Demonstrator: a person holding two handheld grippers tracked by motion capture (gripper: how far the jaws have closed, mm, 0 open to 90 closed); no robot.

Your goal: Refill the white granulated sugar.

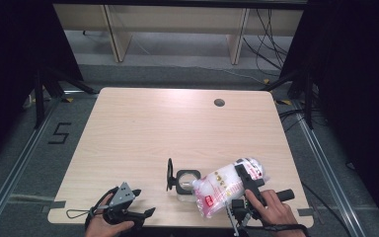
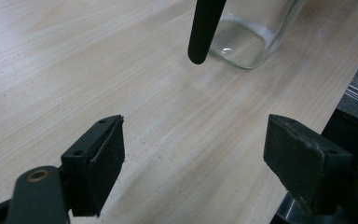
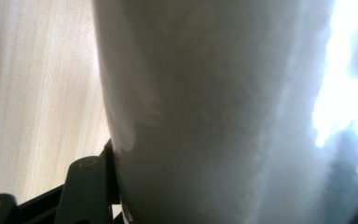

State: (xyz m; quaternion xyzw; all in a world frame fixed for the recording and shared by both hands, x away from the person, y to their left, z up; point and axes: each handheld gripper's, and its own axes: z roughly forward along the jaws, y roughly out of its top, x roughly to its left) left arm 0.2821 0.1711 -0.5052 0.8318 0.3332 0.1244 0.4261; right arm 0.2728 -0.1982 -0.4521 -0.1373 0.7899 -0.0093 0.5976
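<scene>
Right gripper clamps bag (tilted) over jar.

table: pale wood; floor: grey carpet; cables; black curtains both sides

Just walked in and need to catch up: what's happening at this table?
A person is tipping a plastic bag of white grains, gripped in the right gripper, toward an open glass jar near the table's front edge. The jar's black lid stands swung open. The left gripper waits open, holding nothing.
</scene>
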